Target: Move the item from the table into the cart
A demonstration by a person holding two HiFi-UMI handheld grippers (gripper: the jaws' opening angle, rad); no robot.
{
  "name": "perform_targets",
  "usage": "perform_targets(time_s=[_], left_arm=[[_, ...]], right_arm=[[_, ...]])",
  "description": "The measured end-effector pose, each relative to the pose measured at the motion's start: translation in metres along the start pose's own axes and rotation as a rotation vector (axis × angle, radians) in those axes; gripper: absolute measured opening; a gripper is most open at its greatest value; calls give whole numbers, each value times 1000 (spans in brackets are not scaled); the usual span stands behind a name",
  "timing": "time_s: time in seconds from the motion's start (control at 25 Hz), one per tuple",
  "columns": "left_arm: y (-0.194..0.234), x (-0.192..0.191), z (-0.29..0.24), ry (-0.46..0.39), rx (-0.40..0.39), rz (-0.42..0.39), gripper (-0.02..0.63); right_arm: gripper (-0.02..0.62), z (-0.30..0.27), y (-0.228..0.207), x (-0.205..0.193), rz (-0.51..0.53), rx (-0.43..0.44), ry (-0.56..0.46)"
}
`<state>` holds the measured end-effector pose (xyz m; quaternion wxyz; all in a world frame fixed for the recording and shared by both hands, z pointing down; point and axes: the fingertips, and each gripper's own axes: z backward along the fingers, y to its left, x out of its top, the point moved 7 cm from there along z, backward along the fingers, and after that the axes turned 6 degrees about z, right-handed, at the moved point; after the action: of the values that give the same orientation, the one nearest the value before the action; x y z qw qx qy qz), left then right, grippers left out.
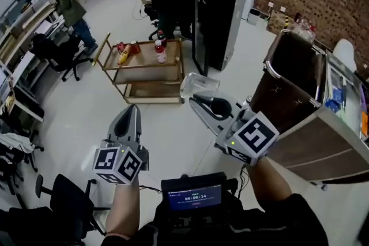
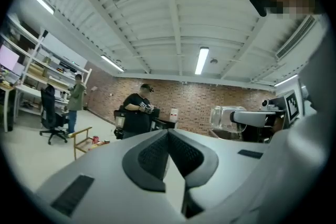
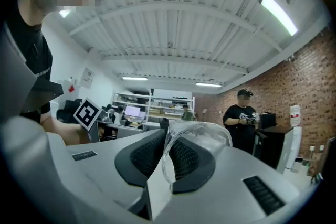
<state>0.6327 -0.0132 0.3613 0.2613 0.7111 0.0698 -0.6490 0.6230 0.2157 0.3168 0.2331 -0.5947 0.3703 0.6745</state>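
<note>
1. Two things resist reading: the clear container's (image 1: 199,84) far end, washed out against the floor (image 1: 173,135), and the small bottles (image 1: 160,52) on the cart (image 1: 144,73).
2. Forearms (image 1: 124,210) reach forward, tools level: the right tool (image 1: 197,101) is clamped on the container's rim, the left tool (image 1: 132,109) pressed together, empty.
3. Container transparent, thin-walled, round-rimmed; cart wooden, two-shelved, well apart.

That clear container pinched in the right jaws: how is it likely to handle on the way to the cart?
Probably light: the clear container looks empty and see-through. The right gripper pinches only its thin rim, so it may swing or slip, being smooth. Whether it is glass or plastic I cannot tell; treat it as fragile when setting it on the cart.
</note>
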Motion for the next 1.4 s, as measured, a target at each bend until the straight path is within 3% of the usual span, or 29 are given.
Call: perform_targets(time_s=[0.2,0.32,0.64,0.88,1.2,1.4], left_arm=[[-30,-8,-108,44,-247,-14,2],[-58,-14,-156,62,-355,-52,2],[-194,-49,-266,135,-645,-33,2],[-337,-71,-304,135,-805,-25,1],[-605,-139,-342,172,-1020,-29,0],[-667,-142,-378,219,-1175,-14,0]], right_arm=[[8,36,-68,-15,-3,-256,50],[8,61,-99,-25,-1,-348,64],[8,197,-165,-41,-22,-659,107],[8,327,-191,-31,15,-807,145],[8,581,-242,-34,57,-1028,183],[8,614,-265,-27,69,-1167,240]])
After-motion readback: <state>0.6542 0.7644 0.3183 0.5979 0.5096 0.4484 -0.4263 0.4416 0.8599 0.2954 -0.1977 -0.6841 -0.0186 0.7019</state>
